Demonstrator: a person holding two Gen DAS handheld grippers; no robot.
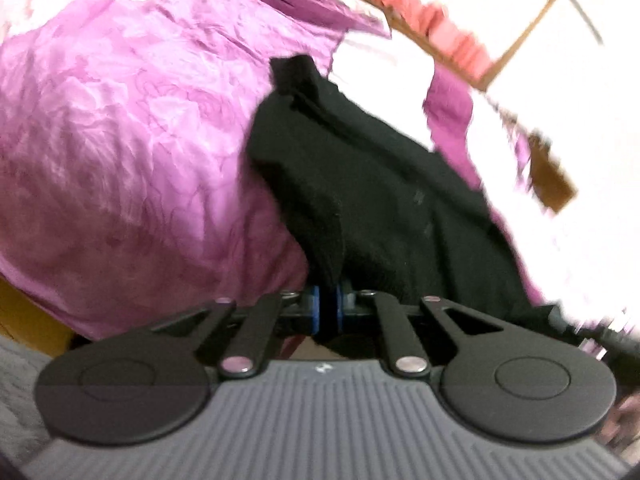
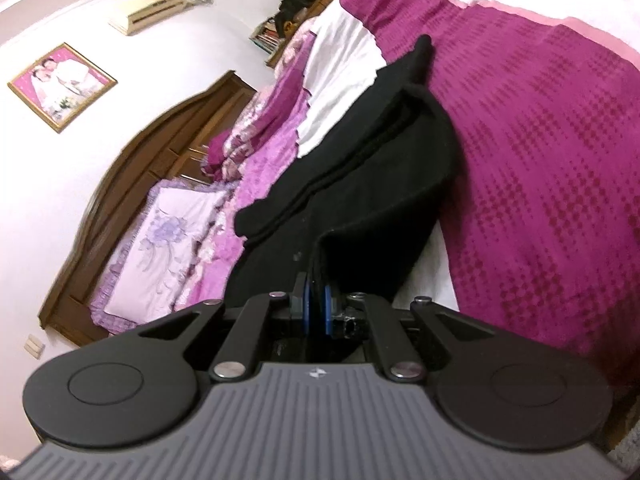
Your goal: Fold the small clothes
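Observation:
A black garment (image 1: 380,184) lies crumpled on a bed, stretching away from my left gripper (image 1: 328,300). The blue pads of that gripper stand close together with a fold of the black cloth pinched between them. In the right wrist view the same black garment (image 2: 380,168) runs up the bed in loose folds. My right gripper (image 2: 318,304) is shut on a near edge of it, and the cloth rises like a tent from its pads. The left wrist view is blurred.
A light purple floral bedspread (image 1: 120,140) covers the bed on the left. A magenta patterned blanket (image 2: 540,160) lies to the right. A white cloth (image 2: 340,72) rests beyond the garment. A pillow (image 2: 160,248) and wooden headboard (image 2: 160,148) stand against the wall.

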